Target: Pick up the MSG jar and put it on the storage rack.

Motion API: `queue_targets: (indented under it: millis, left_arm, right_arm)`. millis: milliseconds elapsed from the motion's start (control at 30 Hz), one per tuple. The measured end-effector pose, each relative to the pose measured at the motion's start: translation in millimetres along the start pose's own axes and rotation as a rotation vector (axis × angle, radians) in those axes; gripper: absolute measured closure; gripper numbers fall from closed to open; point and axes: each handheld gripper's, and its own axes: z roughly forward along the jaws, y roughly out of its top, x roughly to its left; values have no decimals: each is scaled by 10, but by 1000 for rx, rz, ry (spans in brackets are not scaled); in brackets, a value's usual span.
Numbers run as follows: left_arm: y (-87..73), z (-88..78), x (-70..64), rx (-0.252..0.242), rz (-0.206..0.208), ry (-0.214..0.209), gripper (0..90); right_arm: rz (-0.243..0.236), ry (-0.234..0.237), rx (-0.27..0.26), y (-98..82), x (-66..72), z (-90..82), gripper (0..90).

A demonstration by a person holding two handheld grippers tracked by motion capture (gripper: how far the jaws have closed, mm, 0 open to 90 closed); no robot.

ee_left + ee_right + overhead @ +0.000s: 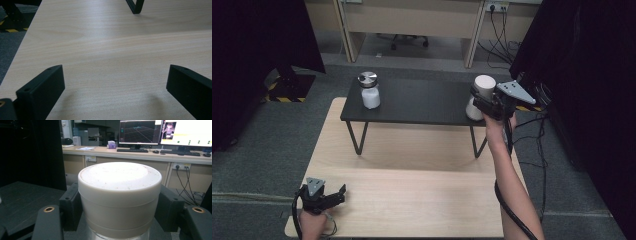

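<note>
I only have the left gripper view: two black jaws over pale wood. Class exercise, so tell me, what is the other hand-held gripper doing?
Observer: The right hand-held gripper is shut on a white container at the right end of a low black table.
Operator: Where do the jaws grip it?
Observer: On its wide white cap, one jaw on either side, as the right gripper view shows.
Operator: Anything else on that black table?
Observer: A white bottle with a metal lid stands near its left end.
Operator: And my own gripper?
Observer: The left hand-held gripper is open at the near left corner of the wooden table, holding nothing.
</note>
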Motion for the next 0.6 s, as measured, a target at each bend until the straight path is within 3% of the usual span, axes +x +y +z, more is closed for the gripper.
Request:
queue_targets:
  millis: [600]
  left_arm:
    - [-3,-4,-20,0,4,10,10]
  right_arm:
    - [2,-8,1,28,-12,268,337]
